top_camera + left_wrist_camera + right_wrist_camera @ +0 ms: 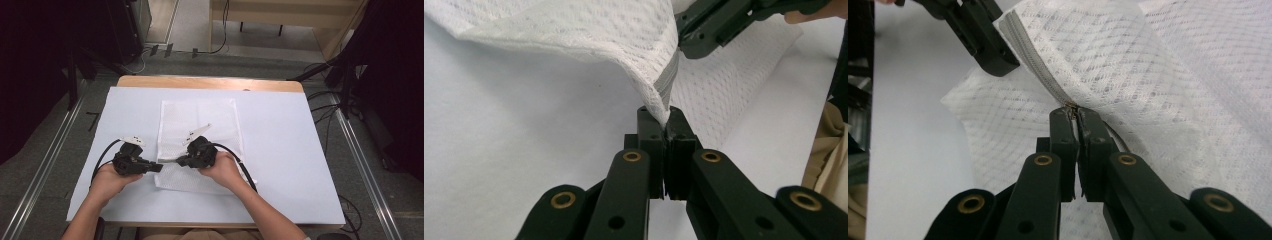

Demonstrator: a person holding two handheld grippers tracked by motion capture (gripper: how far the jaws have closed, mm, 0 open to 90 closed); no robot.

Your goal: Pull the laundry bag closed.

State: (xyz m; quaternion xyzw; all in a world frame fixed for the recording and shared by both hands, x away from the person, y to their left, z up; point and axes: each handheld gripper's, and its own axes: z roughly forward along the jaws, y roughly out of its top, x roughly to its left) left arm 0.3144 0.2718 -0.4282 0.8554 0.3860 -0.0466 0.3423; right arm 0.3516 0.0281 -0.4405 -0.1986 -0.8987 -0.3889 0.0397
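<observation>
I have two black two-jaw grippers in play: my left gripper is clamped on the corner of the one white mesh fabric bag at the end of its single grey zipper, and my right gripper is pinched tight on the small metal zipper pull a little along that same zipper. Between the two grippers, whose tips nearly meet, the bag's near-left edge is lifted, while the rest of it lies flat beyond and to the right of them. Under everything is one white sheet covering the one wooden table, with my two hands on the gripper bodies.
</observation>
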